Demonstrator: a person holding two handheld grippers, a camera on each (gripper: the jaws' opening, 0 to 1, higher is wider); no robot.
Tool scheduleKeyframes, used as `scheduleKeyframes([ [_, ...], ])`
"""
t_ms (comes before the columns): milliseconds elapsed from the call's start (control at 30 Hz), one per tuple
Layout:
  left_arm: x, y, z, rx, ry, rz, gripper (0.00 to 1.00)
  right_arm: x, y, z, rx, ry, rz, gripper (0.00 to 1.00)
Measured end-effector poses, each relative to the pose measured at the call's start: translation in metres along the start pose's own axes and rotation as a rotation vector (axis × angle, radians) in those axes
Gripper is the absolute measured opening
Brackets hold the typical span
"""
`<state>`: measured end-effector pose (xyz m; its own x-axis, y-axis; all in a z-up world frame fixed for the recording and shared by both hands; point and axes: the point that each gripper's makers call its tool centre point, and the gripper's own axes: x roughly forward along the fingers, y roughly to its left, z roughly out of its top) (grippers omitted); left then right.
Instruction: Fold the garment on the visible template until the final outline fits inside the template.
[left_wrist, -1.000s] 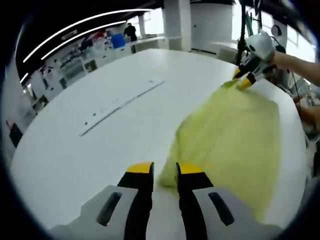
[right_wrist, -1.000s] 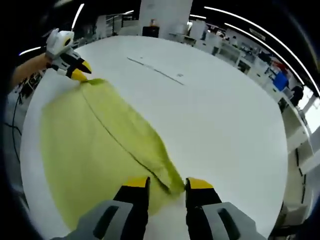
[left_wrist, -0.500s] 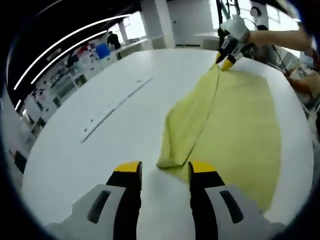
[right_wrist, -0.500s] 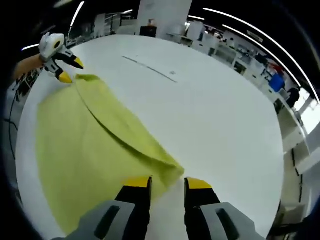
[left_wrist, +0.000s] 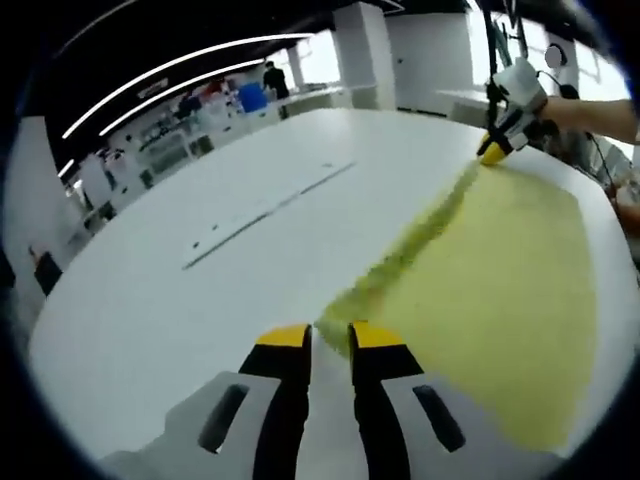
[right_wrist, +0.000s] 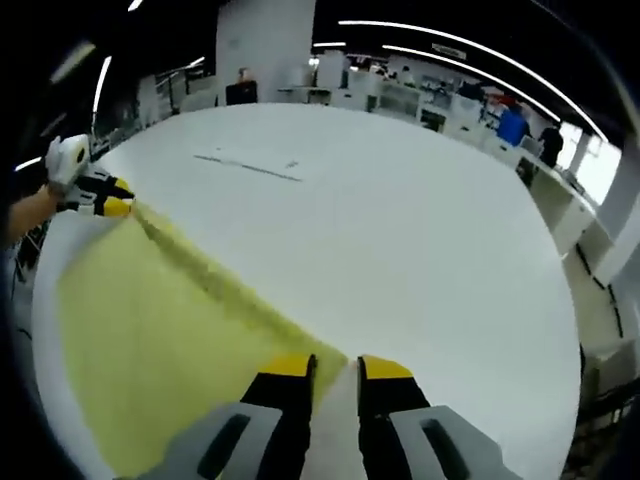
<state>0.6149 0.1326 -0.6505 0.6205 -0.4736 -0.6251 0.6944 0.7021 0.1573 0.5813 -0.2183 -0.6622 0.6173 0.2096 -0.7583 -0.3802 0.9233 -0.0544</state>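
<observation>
A yellow-green garment (left_wrist: 500, 270) lies spread on a white worktop (left_wrist: 200, 260), each gripper (left_wrist: 328, 335) (right_wrist: 335, 365) apparently clamping one end of its blurred folded edge between near-closed fingers; a weak pinch could let a corner slip, skewing the fold

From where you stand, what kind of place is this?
Probably a big open lab or workshop hall. A yellow-green cloth garment lies on a broad white table, long ceiling strip lights curve overhead, and cluttered workbenches with people line the far side.
</observation>
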Motion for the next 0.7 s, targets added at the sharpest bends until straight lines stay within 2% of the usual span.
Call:
scheduleKeyframes([
  [67, 0.002, 0.006, -0.003, -0.041, 0.014, 0.036, 0.1, 0.001, 0.0, 0.001, 0.017, -0.007, -0.004, 0.13],
  [233, -0.002, 0.007, -0.001, -0.082, 0.002, 0.043, 0.15, -0.003, 0.0, 0.002, 0.05, -0.011, 0.001, 0.15],
  [333, -0.008, 0.007, -0.002, -0.125, -0.003, 0.042, 0.25, -0.008, 0.003, 0.001, 0.075, -0.006, 0.019, 0.2],
  [367, -0.011, 0.004, -0.001, -0.151, -0.014, 0.027, 0.29, -0.009, 0.006, 0.0, 0.074, -0.001, 0.035, 0.24],
  [467, -0.018, 0.0, 0.0, -0.184, -0.031, 0.007, 0.32, -0.015, 0.015, 0.0, 0.097, -0.001, 0.078, 0.35],
  [600, -0.031, -0.012, 0.0, -0.29, -0.057, -0.038, 0.42, -0.025, 0.027, -0.001, 0.096, 0.01, 0.116, 0.49],
  [700, -0.039, -0.014, -0.001, -0.298, -0.068, -0.042, 0.51, -0.033, 0.035, -0.006, 0.087, 0.032, 0.134, 0.57],
])
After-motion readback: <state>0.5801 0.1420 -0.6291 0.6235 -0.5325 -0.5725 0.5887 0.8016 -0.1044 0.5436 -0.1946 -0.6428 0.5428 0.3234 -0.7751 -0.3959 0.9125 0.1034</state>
